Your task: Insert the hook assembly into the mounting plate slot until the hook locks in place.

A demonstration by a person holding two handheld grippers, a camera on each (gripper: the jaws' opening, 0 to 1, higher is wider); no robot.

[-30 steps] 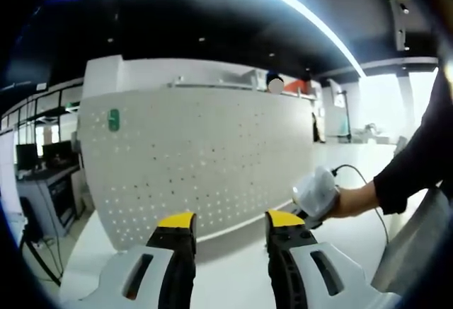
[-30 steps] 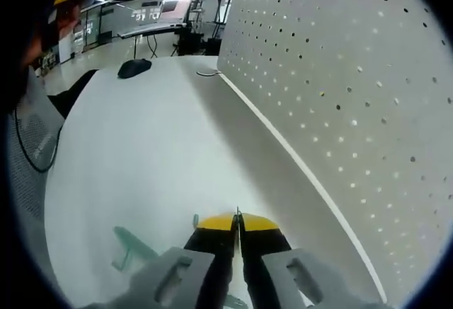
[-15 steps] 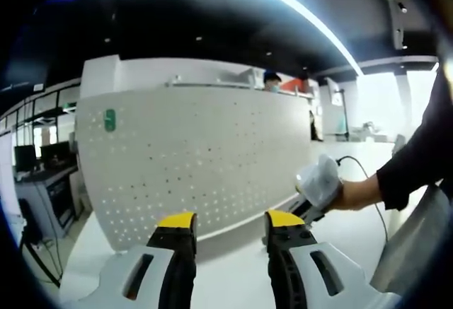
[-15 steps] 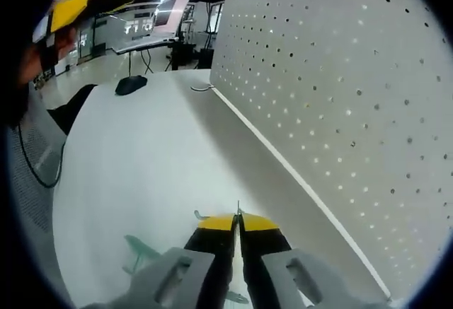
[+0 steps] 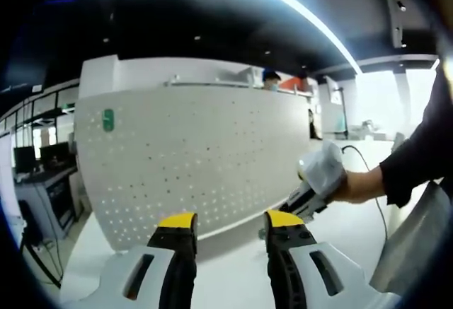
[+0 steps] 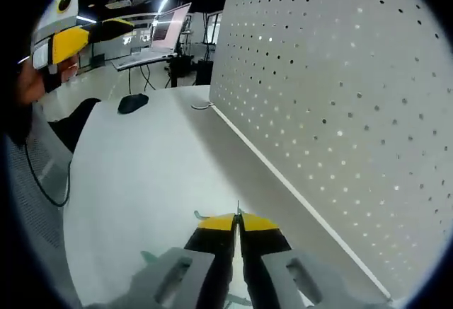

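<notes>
A: Hook assembly: we read a thin pale-green part [image 6: 150, 258] low beside the right gripper [image 6: 238, 217], whose yellow-tipped jaws sit pressed together; whether they pinch anything, we cannot tell.

B: The pegboard [image 5: 205, 160] stands upright on the white table [image 6: 141, 175], and a small green plate [image 5: 107, 119] sits high near its left edge.

A: Left gripper [image 5: 230, 221] has jaws apart, holding nothing.

B: We judge we should square the right gripper to the board, align before pushing, and keep both pieces in sight.
</notes>
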